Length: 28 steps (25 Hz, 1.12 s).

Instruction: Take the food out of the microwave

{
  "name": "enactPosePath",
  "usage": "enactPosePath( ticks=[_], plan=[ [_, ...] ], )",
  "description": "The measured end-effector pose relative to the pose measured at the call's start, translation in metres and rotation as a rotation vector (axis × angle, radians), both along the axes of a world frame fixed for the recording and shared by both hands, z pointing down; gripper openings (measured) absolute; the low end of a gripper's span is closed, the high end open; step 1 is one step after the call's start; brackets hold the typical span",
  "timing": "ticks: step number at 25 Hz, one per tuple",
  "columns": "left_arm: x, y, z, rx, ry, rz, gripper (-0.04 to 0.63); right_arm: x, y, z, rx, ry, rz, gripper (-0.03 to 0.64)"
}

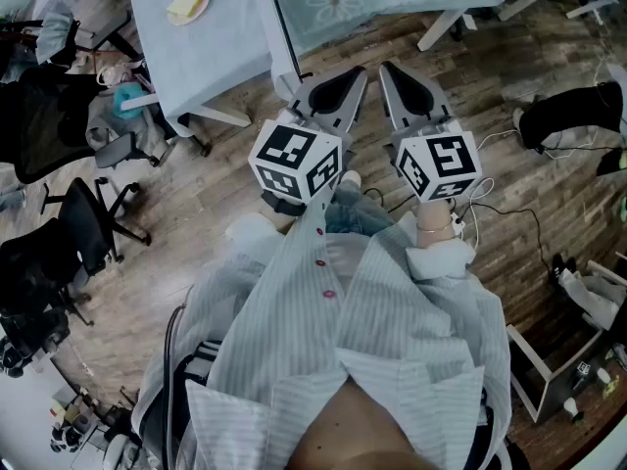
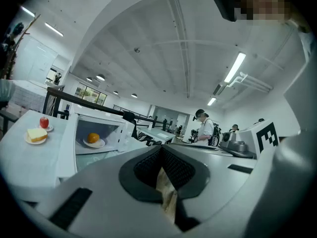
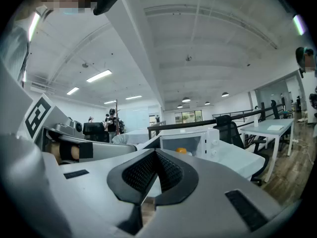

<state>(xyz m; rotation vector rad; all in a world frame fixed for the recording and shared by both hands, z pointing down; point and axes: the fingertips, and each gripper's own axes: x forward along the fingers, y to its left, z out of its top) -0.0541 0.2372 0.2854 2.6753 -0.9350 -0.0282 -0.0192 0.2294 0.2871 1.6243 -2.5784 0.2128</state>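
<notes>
Now | food point(image 2: 93, 137): round, orange | on white plate point(image 2: 100, 144) | microwave point(image 2: 125, 131) open

I am working in an open-plan office: black swivel chairs point(image 1: 88, 225) at left, white tables point(image 1: 196, 47) above, strip lights point(image 2: 234, 67) overhead, wood floor point(image 1: 549, 194).

White table point(image 2: 25, 167) has the microwave point(image 2: 69, 143) on it, and left of the microwave there's a bread plate point(image 2: 36, 136) and a small plate with something red point(image 2: 44, 123).

orange food point(image 2: 93, 137) on white plate point(image 2: 95, 144), inside white microwave point(image 2: 127, 131) — door open
</notes>
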Motion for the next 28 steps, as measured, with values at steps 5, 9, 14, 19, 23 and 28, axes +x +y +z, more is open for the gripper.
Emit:
enactPosePath(
  ticks=[5, 9, 14, 19, 23, 28],
  plan=[
    [0.003, -0.003, -0.004, 0.009, 0.0, -0.002, 0.008, 0.004, -0.002, -0.002, 0.005, -0.011, 0.002, 0.031],
    [0.012, 0.002, -0.005, 0.013, 0.003, -0.007, 0.008, 0.013, 0.003, -0.003, 0.007, -0.013, 0.002, 0.031],
    [0.022, 0.003, -0.006, 0.019, 0.008, -0.029, 0.008, 0.026, 0.006, -0.004, 0.01, -0.016, -0.005, 0.031],
    [0.031, 0.008, -0.007, 0.024, 0.0, -0.054, 0.008, 0.034, 0.012, -0.002, 0.006, -0.03, -0.025, 0.031],
    [0.039, 0.005, -0.005, 0.018, 0.0, -0.059, 0.008, 0.043, 0.009, 0.002, 0.003, -0.032, -0.021, 0.032],
    [0.049, -0.013, 0.001, 0.016, -0.019, -0.066, 0.008, 0.051, -0.007, 0.009, -0.013, -0.046, -0.034, 0.032]
  ],
)
